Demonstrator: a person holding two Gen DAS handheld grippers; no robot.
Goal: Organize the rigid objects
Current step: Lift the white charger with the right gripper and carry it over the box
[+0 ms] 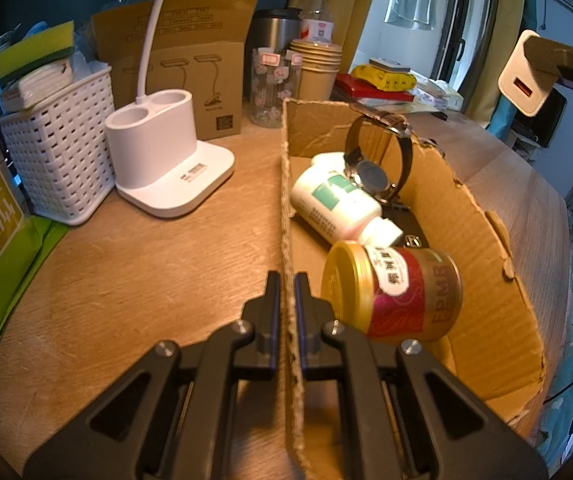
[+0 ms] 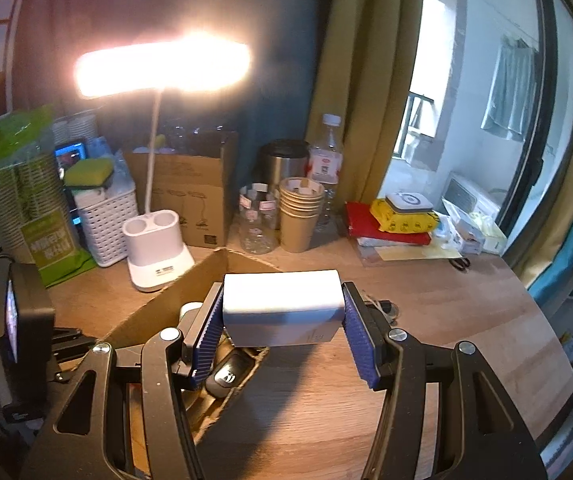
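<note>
Cardboard box (image 1: pixel 482 280): sat on the wooden desk (image 1: pixel 134 280), holding a white pill bottle (image 1: pixel 338 204), a gold-lidded tin (image 1: pixel 394 292) and a wristwatch (image 1: pixel 378 160).
Left gripper (image 1: pixel 287 284): clamped on the box's near wall.
Right gripper (image 2: pixel 282 312): pinched a white charger (image 2: pixel 282 304) above the box.

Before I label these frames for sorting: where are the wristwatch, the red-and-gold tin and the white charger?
wristwatch (image 1: pixel 370 176): left wrist view, dial face.
red-and-gold tin (image 1: pixel 402 294): left wrist view, red side wall.
white charger (image 2: pixel 282 300): right wrist view, top face.
</note>
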